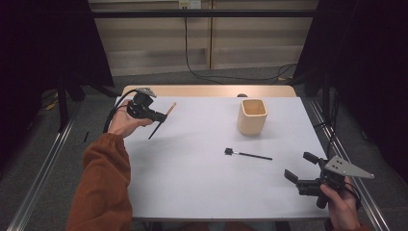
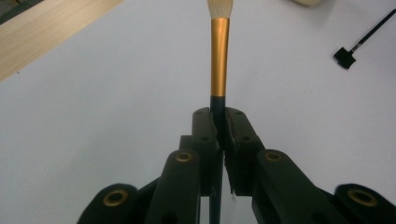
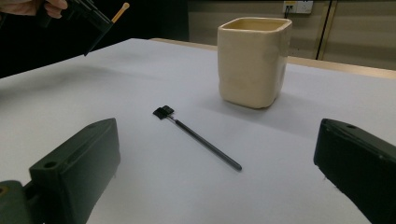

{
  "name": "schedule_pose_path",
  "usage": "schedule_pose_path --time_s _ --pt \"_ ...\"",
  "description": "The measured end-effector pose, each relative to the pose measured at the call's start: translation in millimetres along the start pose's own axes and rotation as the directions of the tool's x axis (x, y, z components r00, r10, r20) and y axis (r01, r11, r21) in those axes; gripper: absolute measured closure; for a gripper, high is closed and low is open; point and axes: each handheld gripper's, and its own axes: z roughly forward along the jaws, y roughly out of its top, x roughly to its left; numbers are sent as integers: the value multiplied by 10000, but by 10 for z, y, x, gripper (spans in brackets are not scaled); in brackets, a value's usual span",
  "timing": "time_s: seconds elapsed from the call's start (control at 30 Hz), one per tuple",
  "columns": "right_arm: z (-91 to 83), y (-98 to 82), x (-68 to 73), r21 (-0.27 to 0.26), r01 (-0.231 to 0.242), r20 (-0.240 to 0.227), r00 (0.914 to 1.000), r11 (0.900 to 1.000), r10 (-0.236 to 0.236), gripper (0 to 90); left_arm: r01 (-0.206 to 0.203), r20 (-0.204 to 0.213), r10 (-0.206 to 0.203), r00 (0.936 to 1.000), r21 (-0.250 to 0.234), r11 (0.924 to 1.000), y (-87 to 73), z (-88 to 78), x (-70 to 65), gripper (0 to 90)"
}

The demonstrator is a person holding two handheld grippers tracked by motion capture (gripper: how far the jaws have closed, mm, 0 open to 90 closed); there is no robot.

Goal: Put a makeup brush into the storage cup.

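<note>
Here we have the left gripper [image 1: 155, 114] clamped tight on a gold-banded brush [image 2: 219, 60], lifted off the tabletop [image 1: 192, 183] at far left, presumably bound for the cream cup [image 1: 252, 117]. Our right gripper [image 1: 302, 169] waits near right, jaws wide and empty, facing the black brush [image 3: 198, 137].

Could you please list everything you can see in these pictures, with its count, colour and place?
Brush: one, dark handle, gold ferrule, pale tip; clamped in the left gripper, lifted off the table at its far left.
Small brush: one, black with a square head; lying flat mid-table, right of centre.
Cup: one, cream, squarish, upright; far right part of the table, beyond the small brush.
Table: one, white top with a wooden far edge.
Cables: several, black; on the floor behind the table.
Left gripper: one, black; shut on the brush handle, held in the left hand, orange sleeve.
Right gripper: one, black with a grey plate; jaws wide open, near right edge, in the right hand.
</note>
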Motion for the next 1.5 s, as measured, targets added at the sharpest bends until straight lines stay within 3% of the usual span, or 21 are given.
schedule_pose_path --time_s 0.33,0.47,0.6,0.7,0.8,0.83,0.9,0.93,1.03,1.07,1.13,1.2,1.23,1.27,1.37,1.43,1.47,1.5 --pt "-6 0 -3 -22 24 8 10000 10000 -24 0 368 -7 -371 9993 -1206 9920 -140 12 -28 838" --pt "-5 1 -2 -8 74 -34 10000 10000 -74 0 512 -276 -573 9980 -1857 9813 -155 -7 -40 838" --pt "-7 1 0 -11 63 -42 10000 10000 -63 0 560 -594 -700 9958 -2106 9760 -176 -39 -52 838" --pt "-8 3 4 -27 98 -54 9999 9999 -99 0 615 -782 -847 9933 -2620 9631 -230 -70 -49 838" --pt "-6 2 5 -18 81 -64 9999 10000 -81 0 609 -792 -864 9931 -2814 9577 -261 -74 -52 839" --pt "-5 1 0 -3 105 -45 9999 9999 -105 0 592 -841 -897 9924 -3125 9481 -293 -71 -56 838" --pt "-5 -1 1 52 4 -41 10000 10000 -4 0 574 -807 -901 9927 -3410 9383 -321 -70 -65 838" --pt "-5 -1 1 52 4 -41 10000 10000 -4 0 574 -807 -901 9927 -3410 9383 -321 -70 -65 838" --pt "-3 -2 2 70 -99 -41 9999 9999 99 0 496 -789 -857 9932 -3788 9241 -350 -64 -89 838" --pt "-3 -1 3 53 -91 -43 9999 9999 91 0 637 -596 -958 9936 -4043 9124 -359 -54 -113 837" --pt "-2 -1 4 53 -100 -54 9999 9999 100 0 473 -700 -824 9941 -4035 9137 -358 -47 -126 837" --pt "-4 0 3 51 -59 -61 10000 10000 60 0 400 -644 -729 9953 -4124 9101 -356 -25 -162 837" --pt "-8 1 5 21 -4 -75 10000 10000 4 0 385 -630 -716 9954 -4216 9060 -356 -16 -178 837" --pt "-8 2 8 3 1 -111 9999 10000 -1 0 397 -594 -732 9955 -4400 8971 -361 -2 -206 837" --pt "-6 1 8 9 -17 -114 9999 10000 17 0 367 -589 -711 9957 -4547 8899 -371 6 -230 837" --pt "-3 2 4 4 -24 -104 9999 10000 24 0 295 -714 -723 9948 -4781 8778 -385 7 -288 837" --pt "-1 2 3 -3 -12 -106 9999 10000 12 0 295 -714 -723 9948 -4781 8778 -385 7 -288 837" --pt "0 2 4 7 -22 -109 9999 10000 22 0 377 -594 -773 9952 -4967 8671 -392 -3 -318 837"
